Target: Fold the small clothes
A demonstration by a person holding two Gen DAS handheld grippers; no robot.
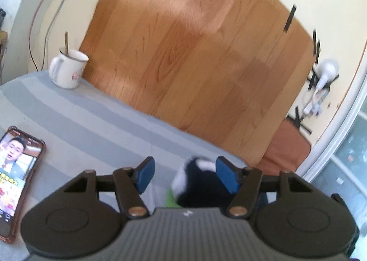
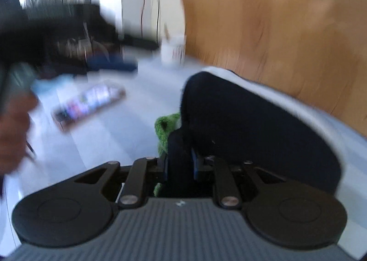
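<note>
A small black garment with a white edge (image 2: 240, 123) lies bunched on the grey striped sheet (image 2: 110, 137), over a bit of green cloth (image 2: 166, 128). My right gripper (image 2: 179, 165) is shut on a fold of the black garment at its near edge. In the left wrist view the same garment (image 1: 195, 183) shows between the blue pads (image 1: 227, 176), nearer the right one, with green cloth (image 1: 170, 196) under it. My left gripper (image 1: 187, 176) stands open, its pads wide apart and not pressing the fabric. The right wrist view is blurred.
A white mug (image 1: 68, 69) with a spoon stands at the sheet's far left against a wooden board (image 1: 195, 54). A lit phone (image 1: 16, 173) lies at the left. A brown seat (image 1: 286, 148) and a wall plug (image 1: 325, 70) are at the right. A person's hand (image 2: 11, 134) shows blurred.
</note>
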